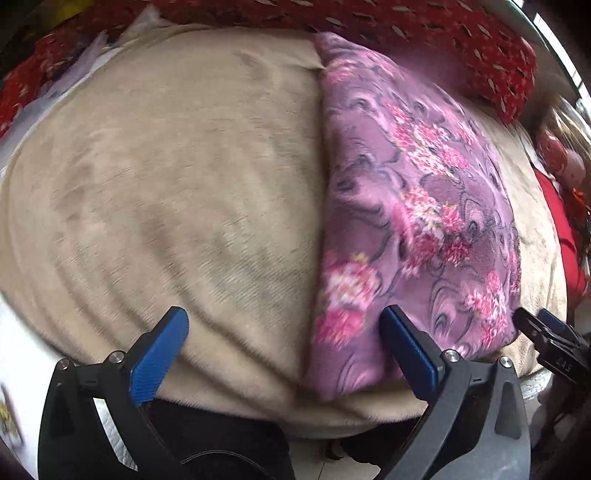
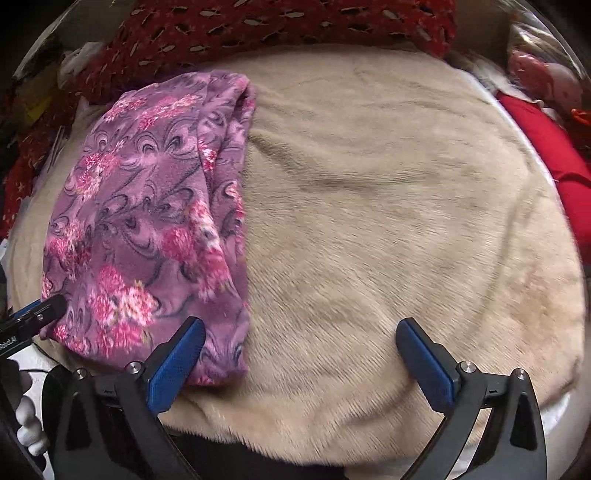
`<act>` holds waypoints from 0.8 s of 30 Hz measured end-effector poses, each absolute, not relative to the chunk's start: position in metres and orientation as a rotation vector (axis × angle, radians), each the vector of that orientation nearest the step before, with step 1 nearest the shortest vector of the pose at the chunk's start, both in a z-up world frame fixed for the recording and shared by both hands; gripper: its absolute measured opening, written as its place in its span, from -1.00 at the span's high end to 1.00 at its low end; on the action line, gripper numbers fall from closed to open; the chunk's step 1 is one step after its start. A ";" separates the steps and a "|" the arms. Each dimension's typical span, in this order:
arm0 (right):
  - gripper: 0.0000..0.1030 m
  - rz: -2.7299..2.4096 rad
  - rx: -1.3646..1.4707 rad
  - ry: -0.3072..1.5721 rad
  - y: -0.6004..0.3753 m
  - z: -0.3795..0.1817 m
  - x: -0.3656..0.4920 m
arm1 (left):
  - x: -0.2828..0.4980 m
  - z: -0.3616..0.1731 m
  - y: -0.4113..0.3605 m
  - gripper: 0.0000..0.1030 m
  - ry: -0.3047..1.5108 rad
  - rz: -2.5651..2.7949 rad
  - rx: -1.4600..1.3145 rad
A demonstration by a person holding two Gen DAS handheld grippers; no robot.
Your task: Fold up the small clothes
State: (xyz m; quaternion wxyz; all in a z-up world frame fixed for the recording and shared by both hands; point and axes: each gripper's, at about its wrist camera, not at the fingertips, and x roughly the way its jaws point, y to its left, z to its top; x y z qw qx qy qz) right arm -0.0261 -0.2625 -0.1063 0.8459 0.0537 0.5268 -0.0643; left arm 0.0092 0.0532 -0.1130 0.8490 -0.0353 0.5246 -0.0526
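Left gripper (image 1: 284, 325): fingers standing spread wide, released, grasping nothing. Right gripper (image 2: 301, 336): fingers likewise spread, empty. Purple floral garment (image 2: 147, 221): lying folded lengthwise on the beige blanket (image 2: 388, 221), between the two grippers. Red patterned cloth (image 2: 295, 26): bunching along the blanket's far edge.

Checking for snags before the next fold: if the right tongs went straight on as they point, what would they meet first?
Probably the bare beige blanket, just beside the purple floral garment; the right tongs stand open and empty.
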 end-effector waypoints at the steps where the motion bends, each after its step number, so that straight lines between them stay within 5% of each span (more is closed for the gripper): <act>1: -0.99 -0.155 0.095 1.094 -0.261 -0.101 -0.033 | 0.003 -0.111 0.057 -1.00 1.093 -0.096 -0.072; 24: -0.99 -0.116 -0.078 0.727 -0.223 -0.016 -0.116 | -0.065 -0.063 0.035 -1.00 0.885 -0.029 0.156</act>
